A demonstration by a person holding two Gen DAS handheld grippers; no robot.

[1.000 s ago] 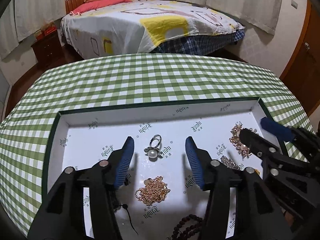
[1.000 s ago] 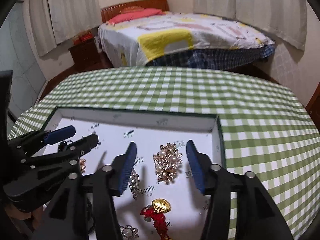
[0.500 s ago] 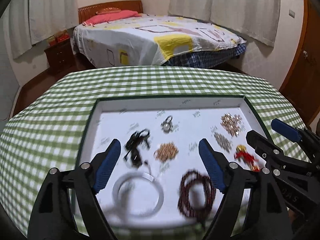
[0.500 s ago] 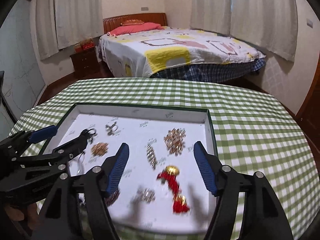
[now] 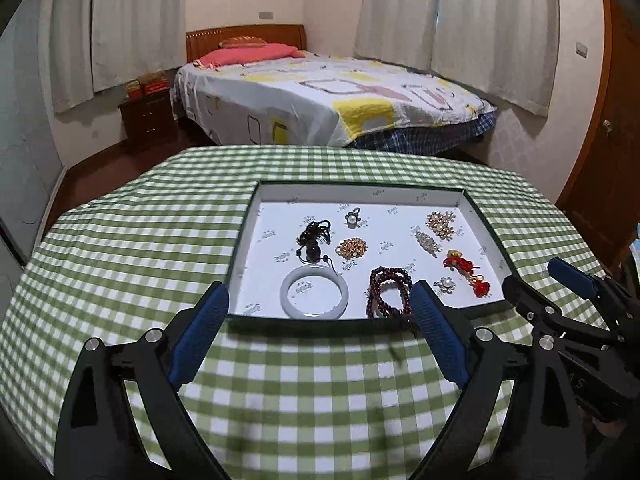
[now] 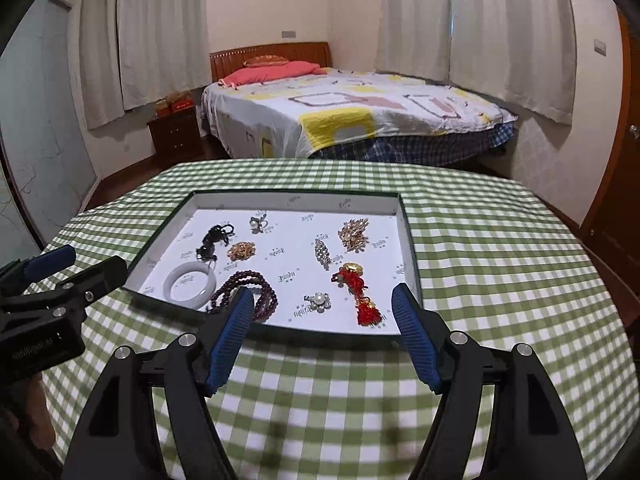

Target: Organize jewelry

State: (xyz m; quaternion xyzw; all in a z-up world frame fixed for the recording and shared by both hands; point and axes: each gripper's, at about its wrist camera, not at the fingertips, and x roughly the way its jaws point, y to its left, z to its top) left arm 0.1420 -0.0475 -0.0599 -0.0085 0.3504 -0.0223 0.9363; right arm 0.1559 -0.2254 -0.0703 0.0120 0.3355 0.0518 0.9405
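Desk [image 5: 120, 240] under green-and-white checked cloth, carrying one shallow white-lined tray with dark green rim [image 5: 362, 187].

Tray contents:
- white jade-like bangle [image 5: 314, 291], near front edge;
- dark red bead strand [image 5: 390, 292], just beside it;
- black cord pendant [image 5: 314, 238];
- gold chain heap [image 5: 352, 247];
- pearl ring [image 5: 352, 218];
- gold-and-pearl brooch [image 5: 440, 220];
- red tassel charm [image 6: 356, 288];
- small pearl flower pin [image 6: 318, 302].

Left hand-held gripper [image 5: 320, 336]: jaws just widened, standing apart, nothing between them.

Right hand-held gripper [image 6: 322, 330]: likewise parted, empty; both short of the tray.

Green-checked tablecloth [image 5: 132, 248], white bangle [image 5: 314, 297], red tassel [image 5: 466, 268].
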